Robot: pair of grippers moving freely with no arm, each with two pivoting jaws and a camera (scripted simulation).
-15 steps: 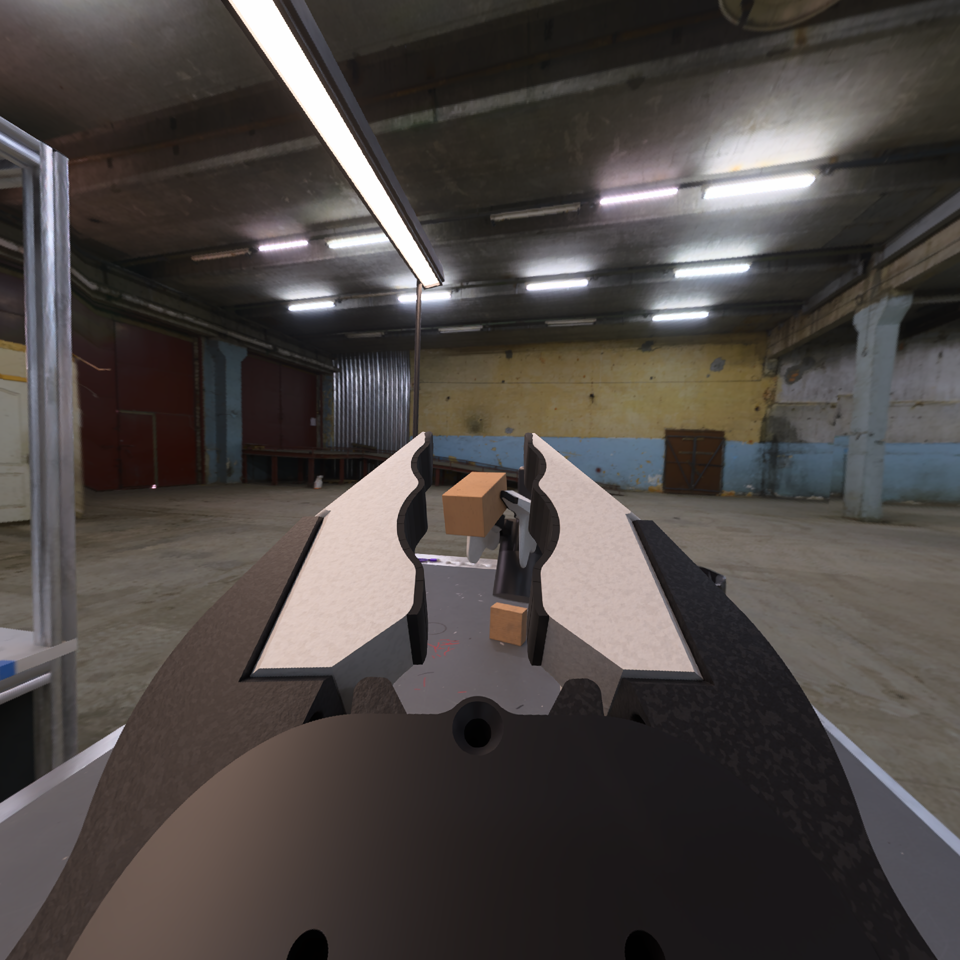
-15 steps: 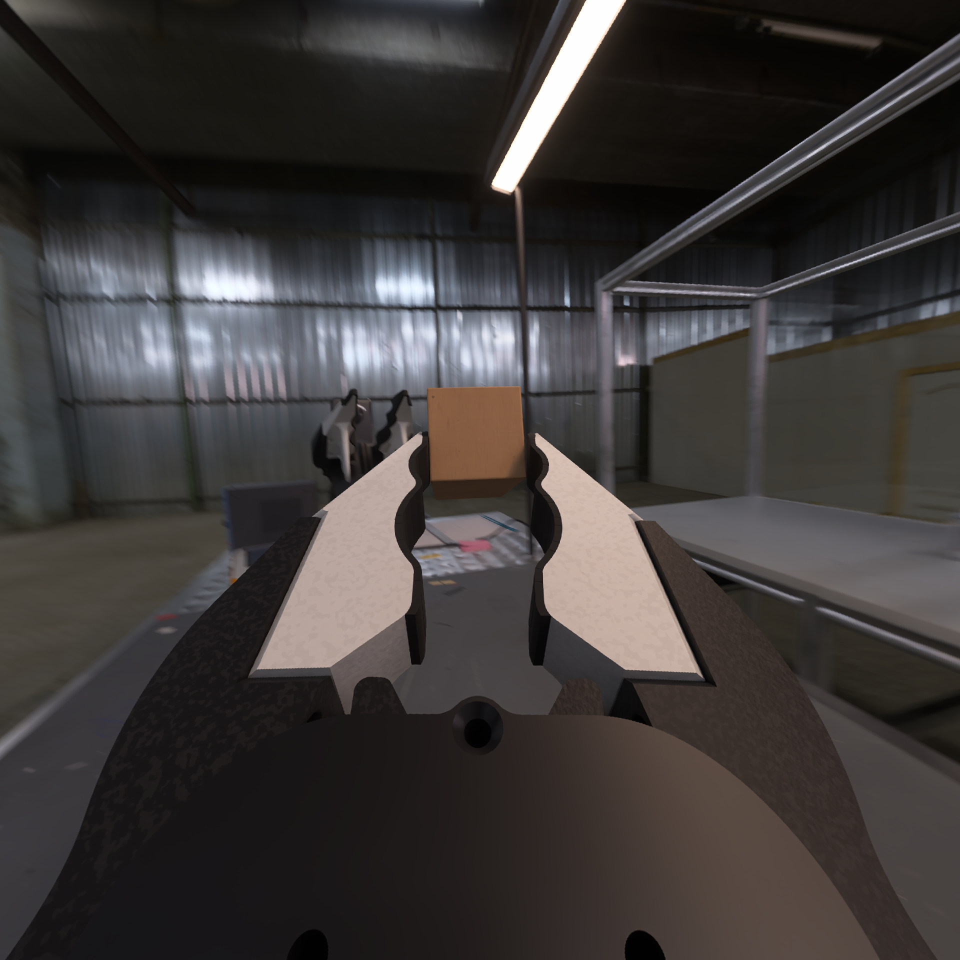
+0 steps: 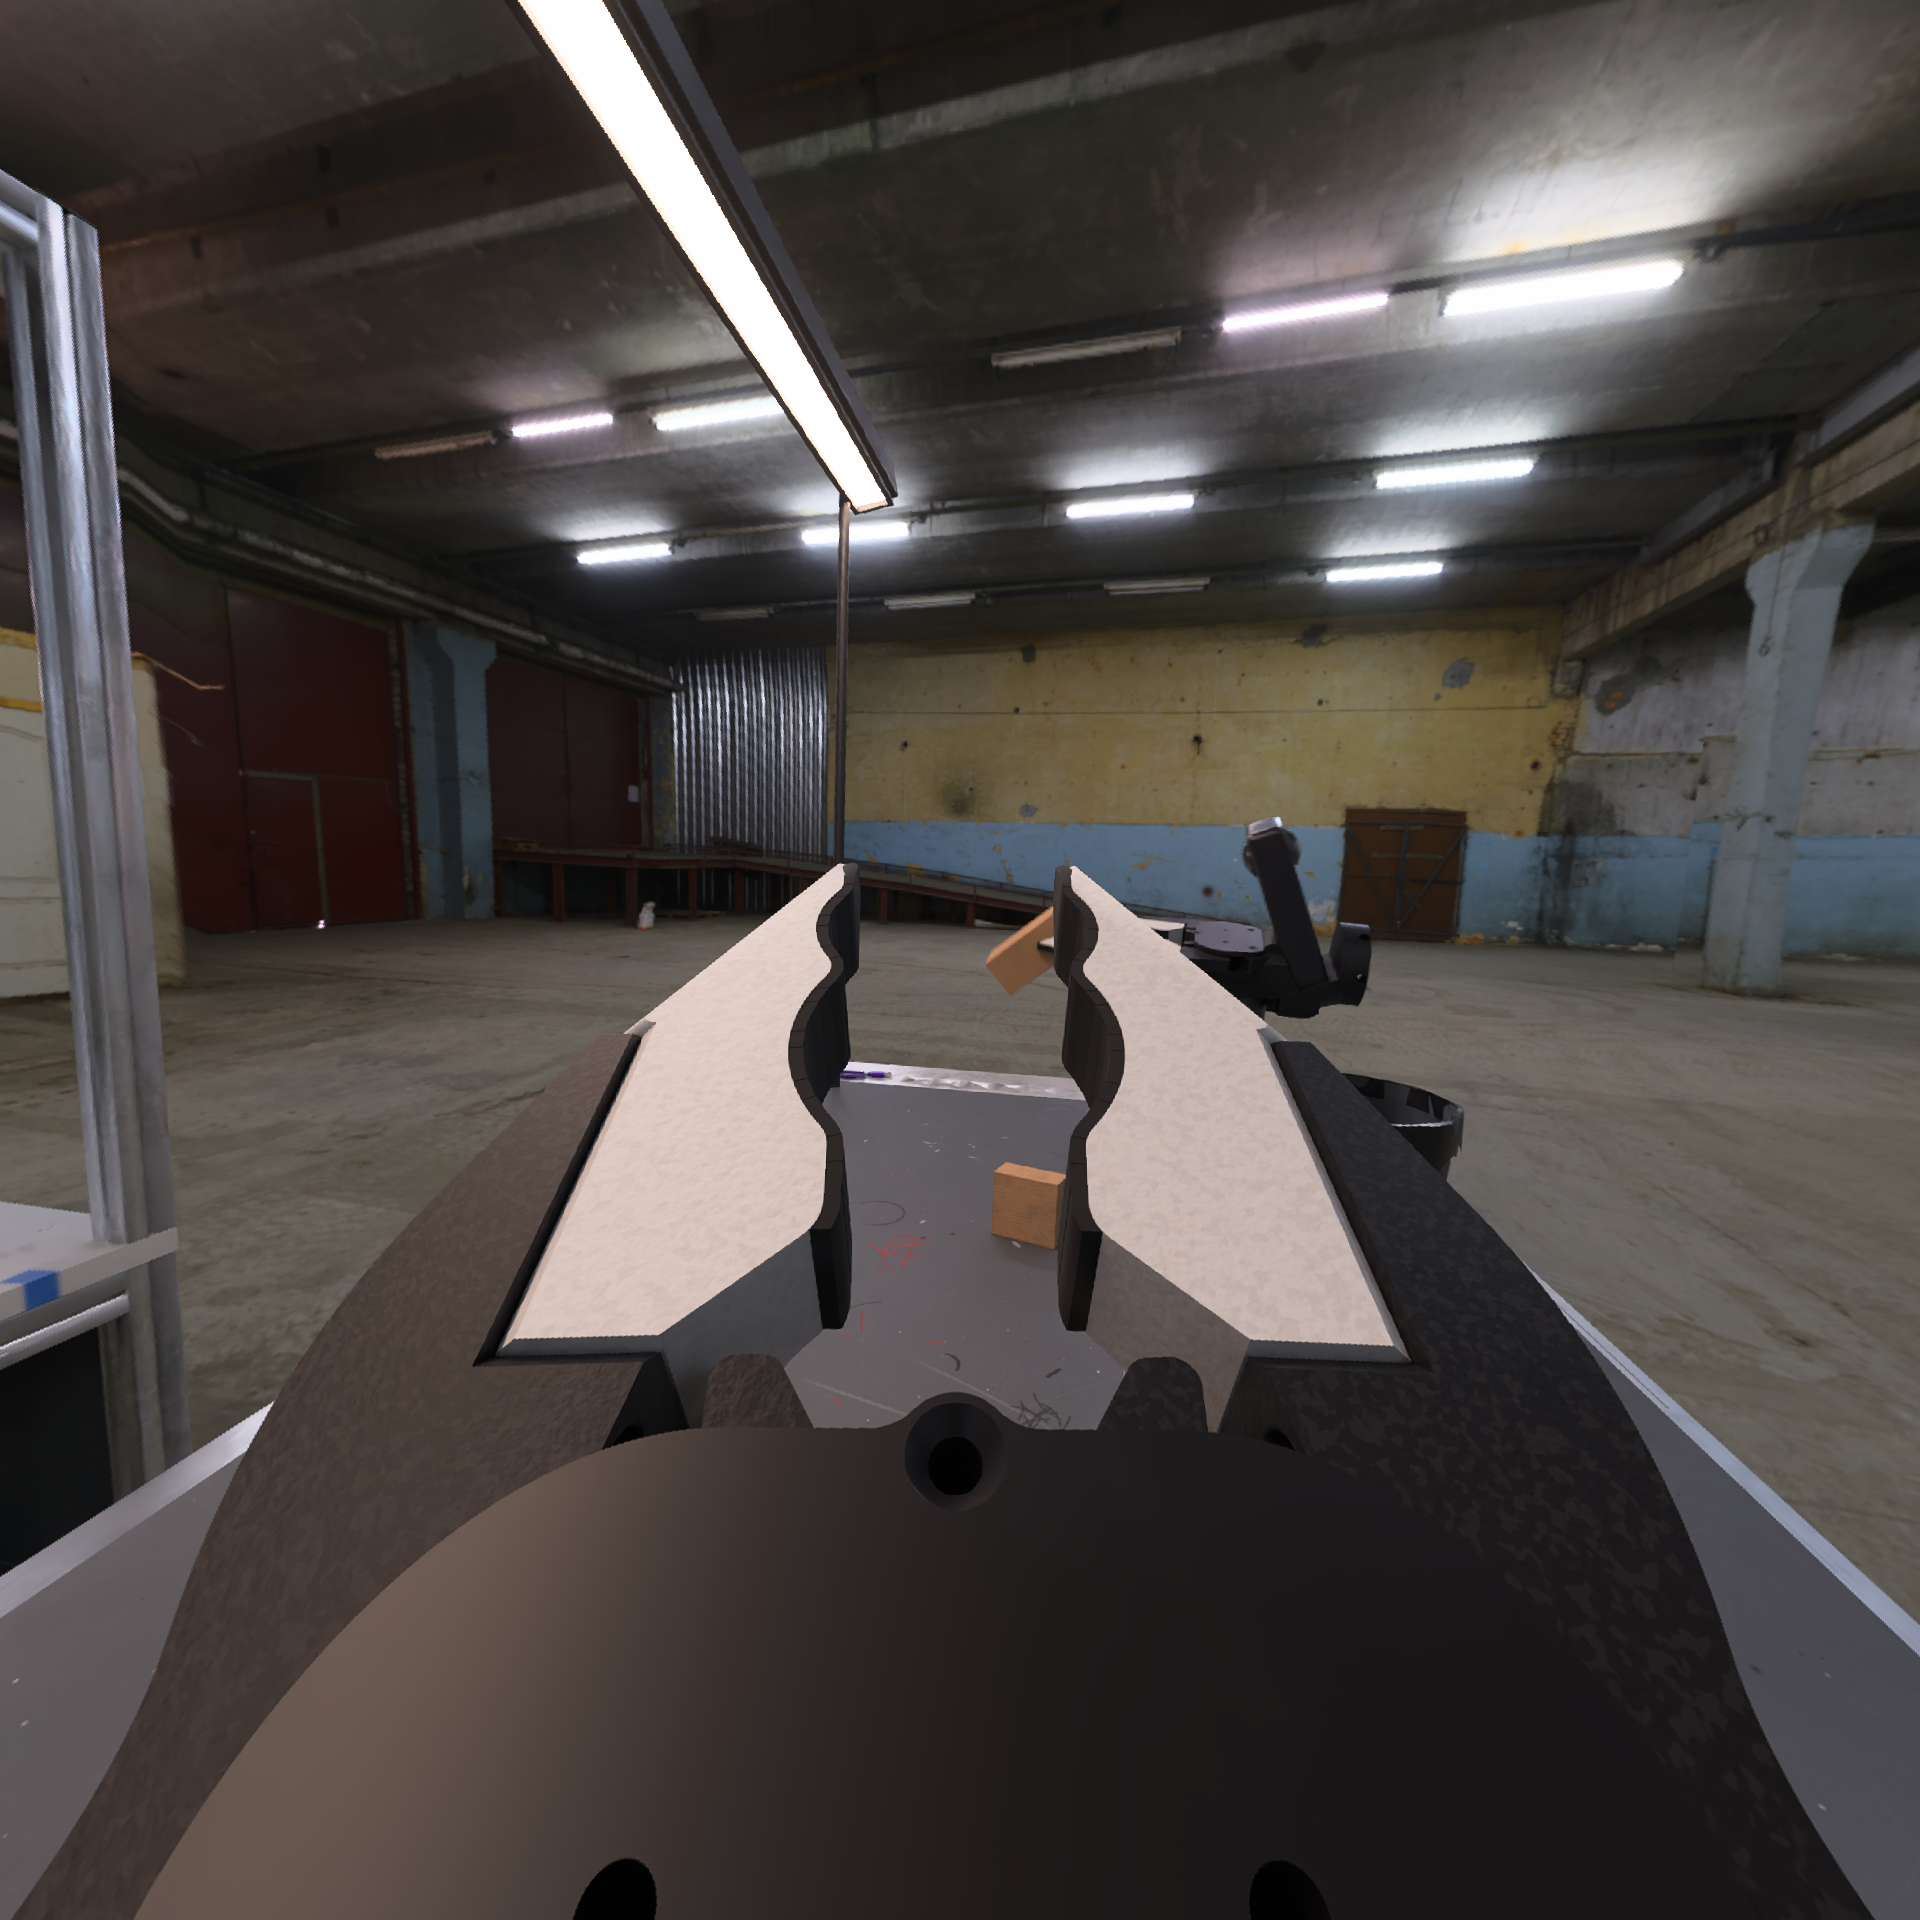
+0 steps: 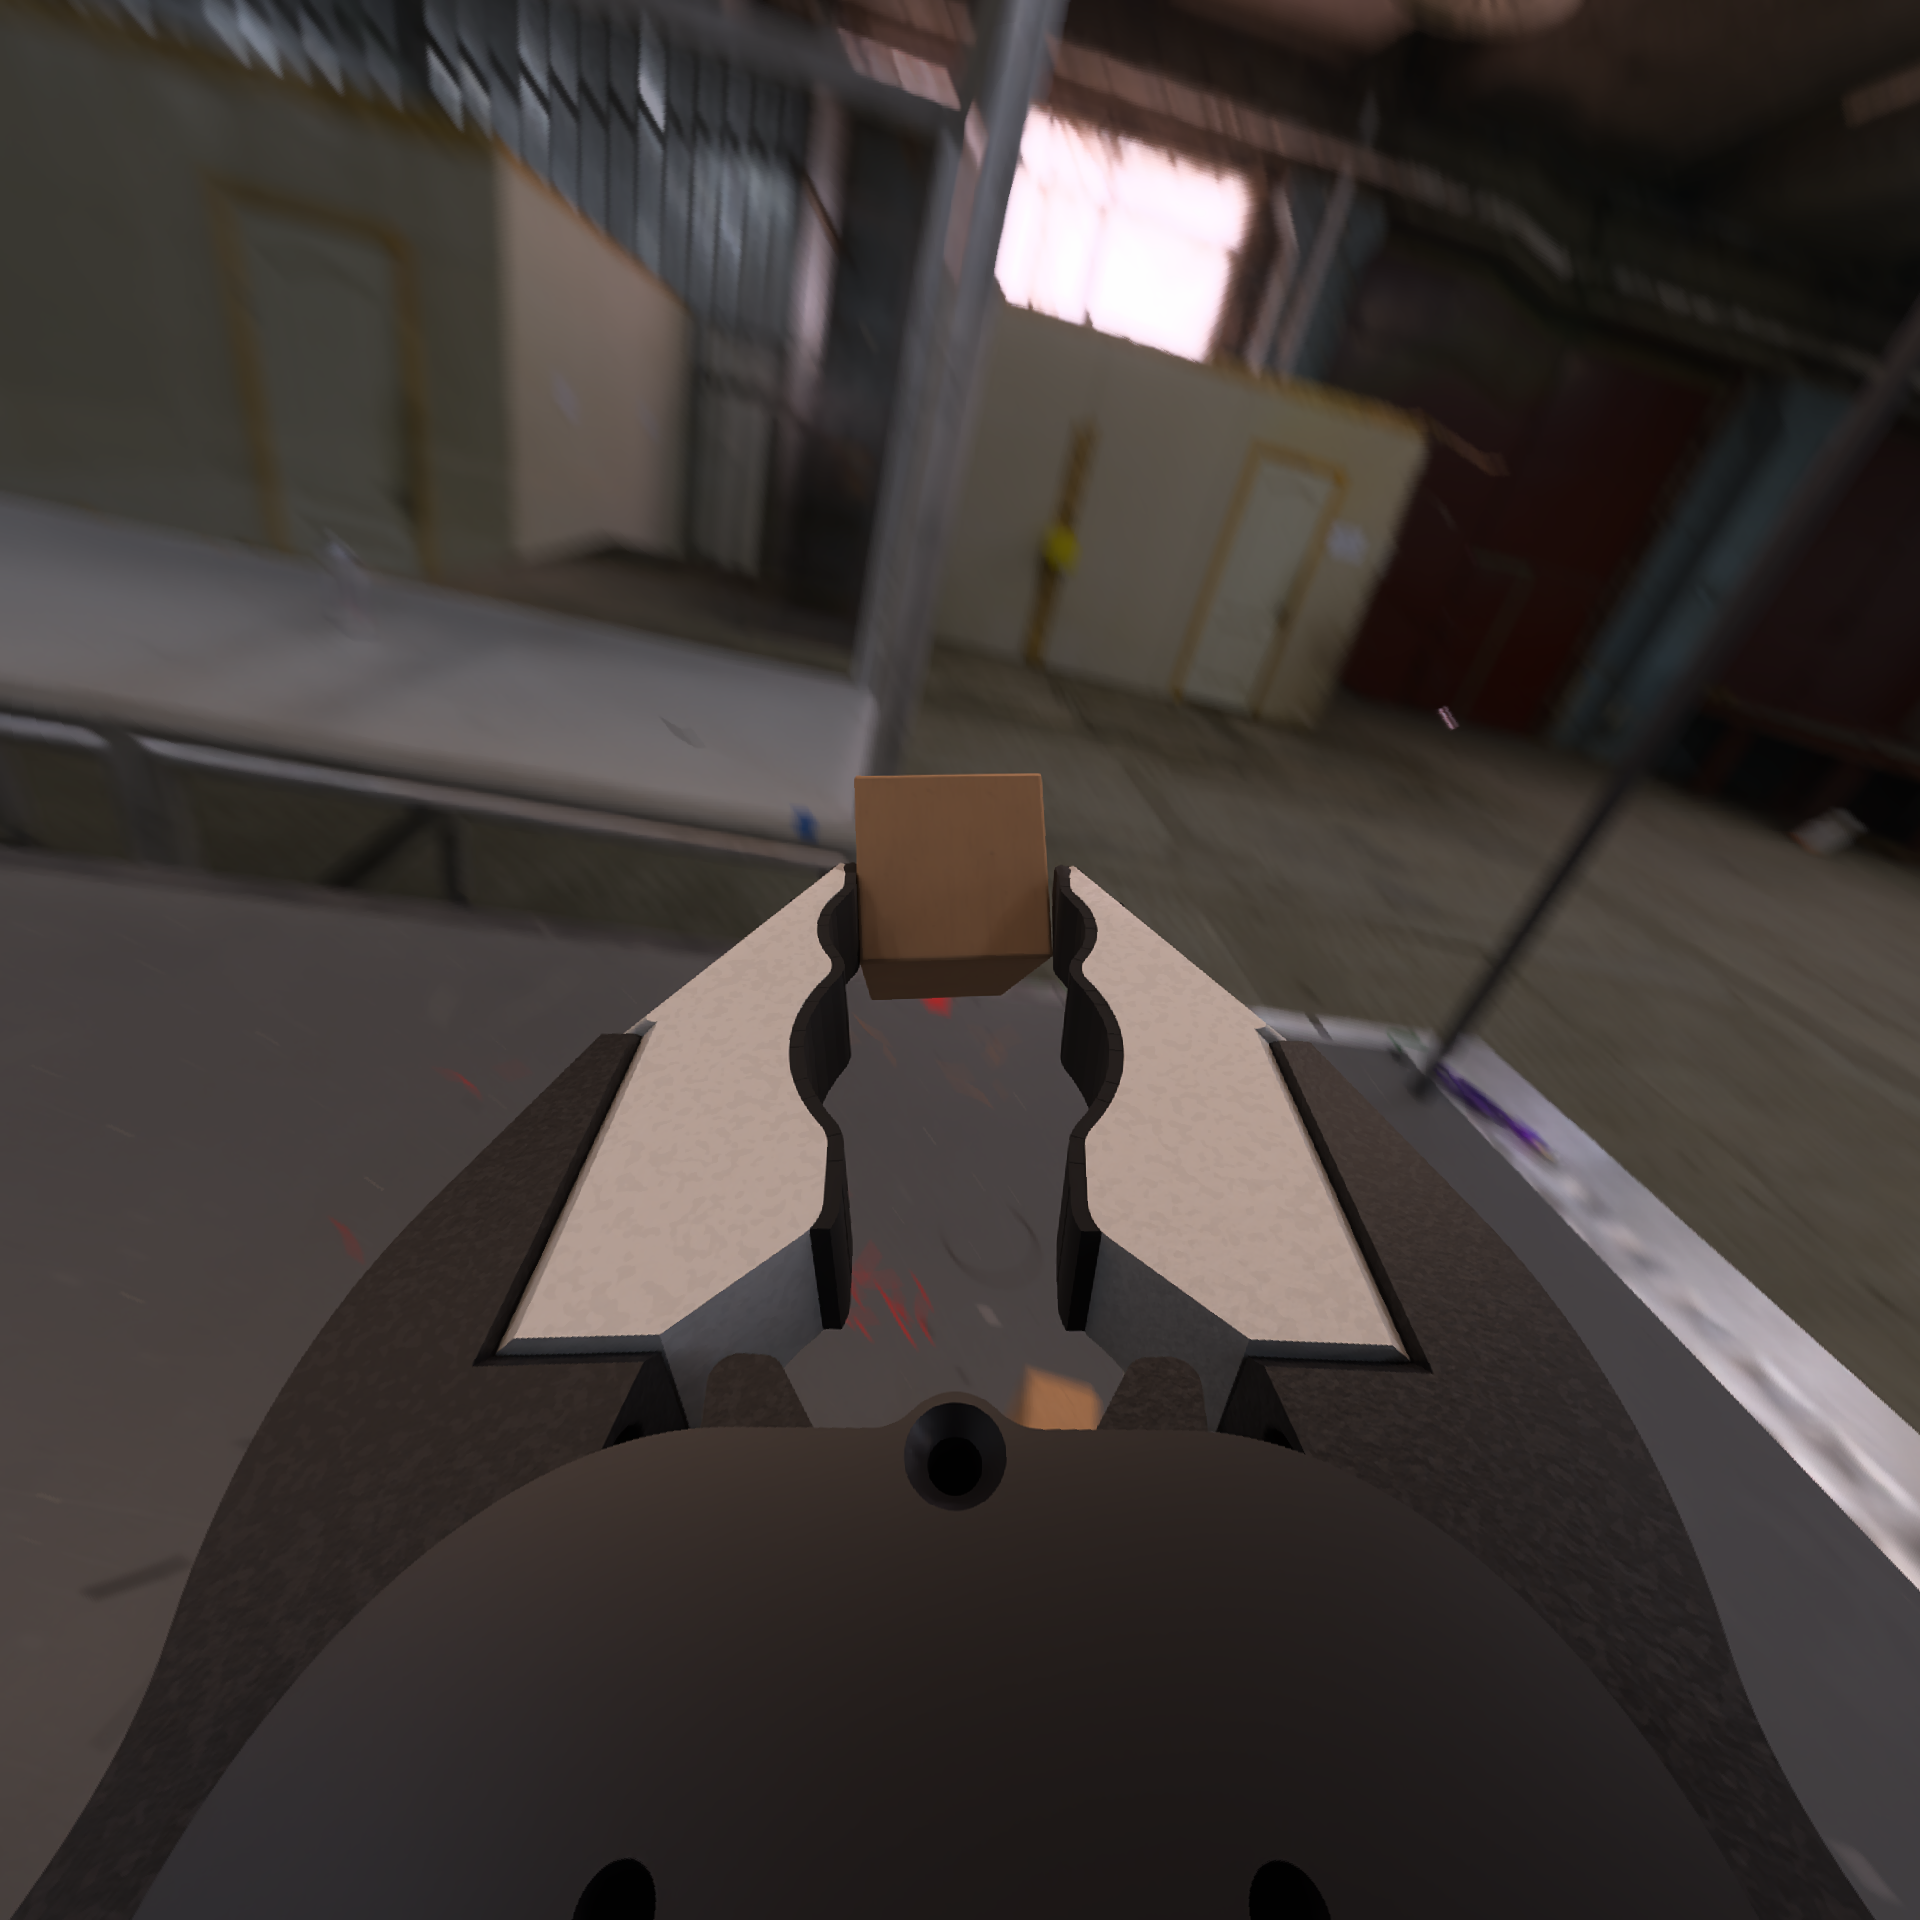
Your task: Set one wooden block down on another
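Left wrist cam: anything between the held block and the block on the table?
Nothing. In the left wrist view, only bare grey table shows between the held block and the block on the table.

At frame centre the held wooden block [image 4: 948, 894] is showing plain tan-orange; the block lying lower down [image 3: 1027, 1202] is showing paler orange grain against the grey, red-scribbled table [image 3: 914, 1164].

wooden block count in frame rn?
2. One wooden block is pinched at the tips of the right gripper, held in the air. The other block lies on the grey table. None stacked yet.
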